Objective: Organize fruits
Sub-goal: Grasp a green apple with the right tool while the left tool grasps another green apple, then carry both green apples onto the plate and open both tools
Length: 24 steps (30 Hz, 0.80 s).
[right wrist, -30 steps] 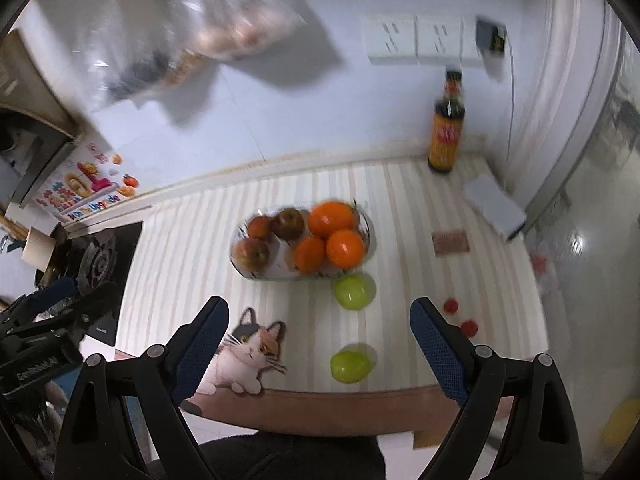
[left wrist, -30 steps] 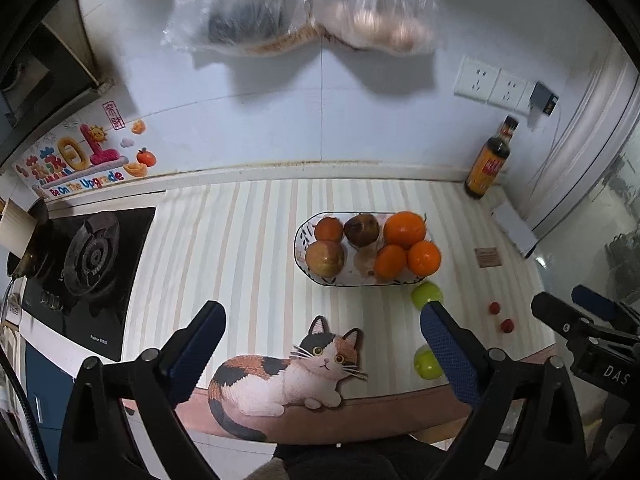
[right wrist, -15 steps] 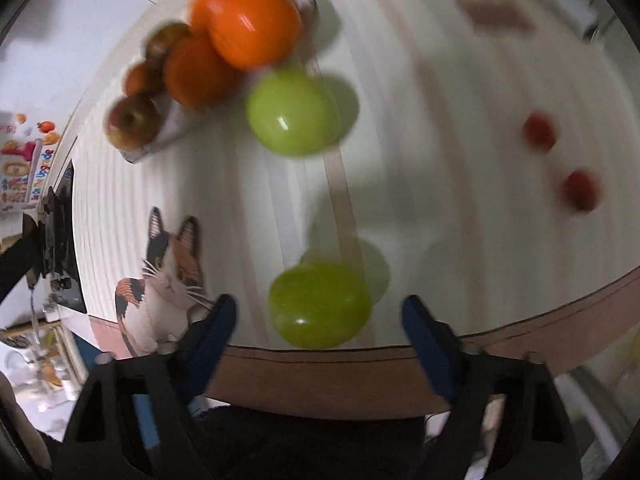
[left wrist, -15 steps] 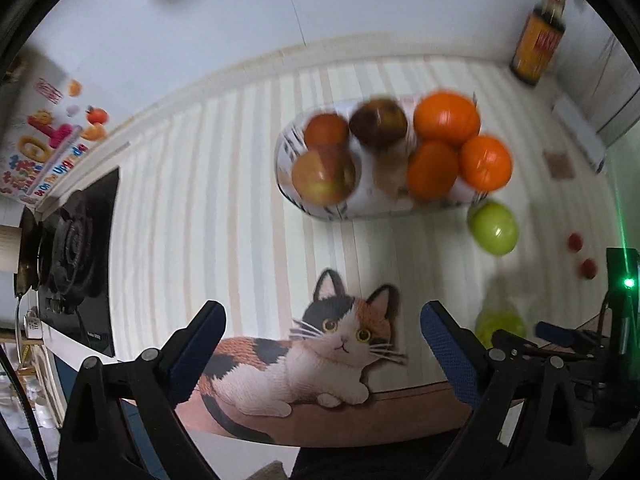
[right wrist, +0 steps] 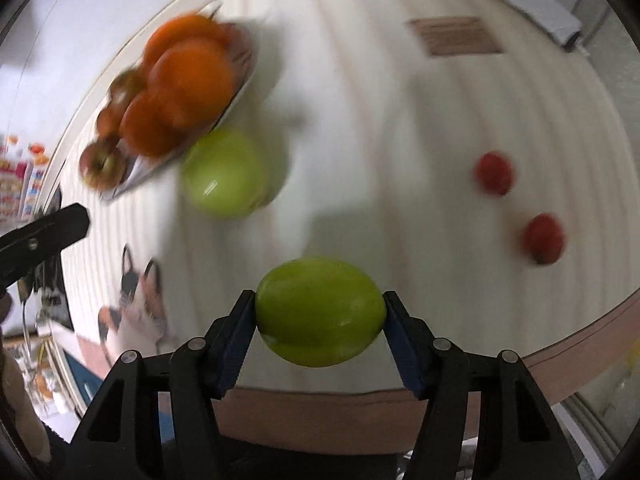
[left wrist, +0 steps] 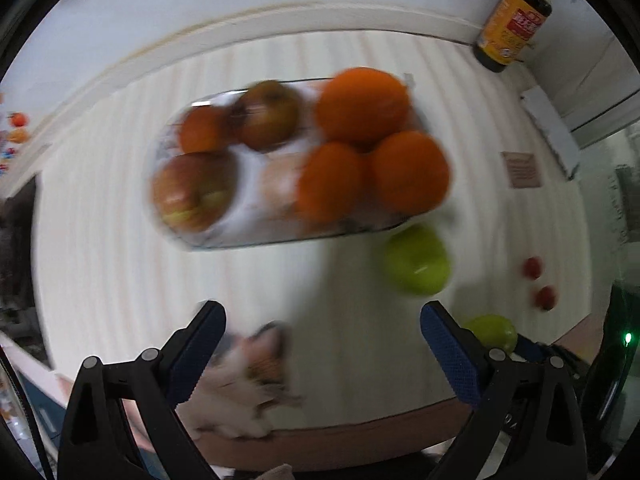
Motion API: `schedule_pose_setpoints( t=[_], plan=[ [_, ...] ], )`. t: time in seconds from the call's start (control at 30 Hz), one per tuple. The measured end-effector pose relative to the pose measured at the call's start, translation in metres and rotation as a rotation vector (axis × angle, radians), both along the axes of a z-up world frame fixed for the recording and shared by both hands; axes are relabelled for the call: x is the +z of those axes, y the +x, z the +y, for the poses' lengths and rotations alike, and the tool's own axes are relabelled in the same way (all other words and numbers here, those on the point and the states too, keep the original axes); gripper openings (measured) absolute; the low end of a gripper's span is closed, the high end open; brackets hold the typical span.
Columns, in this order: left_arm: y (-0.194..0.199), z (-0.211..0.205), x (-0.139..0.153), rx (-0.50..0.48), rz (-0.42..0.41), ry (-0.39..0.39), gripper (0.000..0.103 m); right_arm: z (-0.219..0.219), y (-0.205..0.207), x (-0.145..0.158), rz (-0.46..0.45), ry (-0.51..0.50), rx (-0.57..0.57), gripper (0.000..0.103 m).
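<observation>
A bowl point(left wrist: 224, 236) on the striped counter holds oranges point(left wrist: 408, 172) and apples point(left wrist: 192, 192); it also shows in the right wrist view point(right wrist: 240, 80). A green apple point(left wrist: 418, 264) lies just right of the bowl, seen in the right wrist view too point(right wrist: 224, 172). My right gripper point(right wrist: 320, 312) has its two pads against the sides of a second green apple point(right wrist: 320, 312) near the counter's front edge; this apple shows partly in the left wrist view point(left wrist: 494, 330). My left gripper point(left wrist: 320, 332) is open and empty above the counter in front of the bowl.
Two small red fruits point(right wrist: 494, 174) point(right wrist: 544, 238) lie on the counter to the right. A cat-shaped mat point(left wrist: 248, 384) lies at the front edge. A sauce bottle point(left wrist: 512, 16) stands at the back right by the wall. The brown counter edge point(right wrist: 580, 340) is close.
Both grippers have dropped toward the counter. My right gripper has moved onto the near green apple and closed its pads against it. My left gripper has moved closer to the bowl.
</observation>
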<state>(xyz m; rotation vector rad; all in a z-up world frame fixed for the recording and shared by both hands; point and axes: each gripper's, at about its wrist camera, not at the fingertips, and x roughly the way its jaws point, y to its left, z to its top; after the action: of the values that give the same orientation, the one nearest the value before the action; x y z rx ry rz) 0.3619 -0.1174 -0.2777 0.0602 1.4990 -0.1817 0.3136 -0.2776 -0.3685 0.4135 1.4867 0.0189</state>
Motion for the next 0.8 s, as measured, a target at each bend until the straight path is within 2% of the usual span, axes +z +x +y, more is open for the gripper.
schedule_pose_setpoints(
  t=[0.2, 0.3, 0.33, 0.37, 0.43, 0.47, 0.67, 0.8],
  plan=[
    [0.027, -0.038, -0.043, 0.015, 0.137, -0.091, 0.1, -0.029, 0.014, -0.003, -0.001, -0.014, -0.043, 0.065],
    [0.032, -0.05, -0.062, 0.008, 0.166, -0.088, 0.097, -0.036, 0.019, -0.005, 0.002, -0.02, -0.052, 0.065],
    [0.033, -0.054, -0.066, 0.003, 0.169, -0.087, 0.094, -0.039, 0.021, -0.005, 0.003, -0.021, -0.054, 0.065],
    [0.033, -0.056, -0.068, 0.0, 0.165, -0.084, 0.084, -0.041, 0.023, -0.005, 0.004, -0.023, -0.055, 0.065],
    [0.032, -0.061, -0.073, -0.008, 0.157, -0.071, 0.059, -0.045, 0.026, -0.005, 0.004, -0.027, -0.054, 0.065],
    [0.032, -0.063, -0.075, -0.014, 0.15, -0.067, 0.057, -0.047, 0.028, -0.005, 0.005, -0.029, -0.054, 0.065],
    [0.016, -0.05, -0.067, -0.046, 0.098, -0.032, 0.056, -0.054, 0.032, -0.002, 0.007, -0.031, -0.041, 0.065],
    [-0.002, -0.011, -0.058, -0.029, 0.082, -0.037, 0.056, -0.027, 0.04, -0.004, -0.004, -0.009, 0.018, 0.065]
  ],
)
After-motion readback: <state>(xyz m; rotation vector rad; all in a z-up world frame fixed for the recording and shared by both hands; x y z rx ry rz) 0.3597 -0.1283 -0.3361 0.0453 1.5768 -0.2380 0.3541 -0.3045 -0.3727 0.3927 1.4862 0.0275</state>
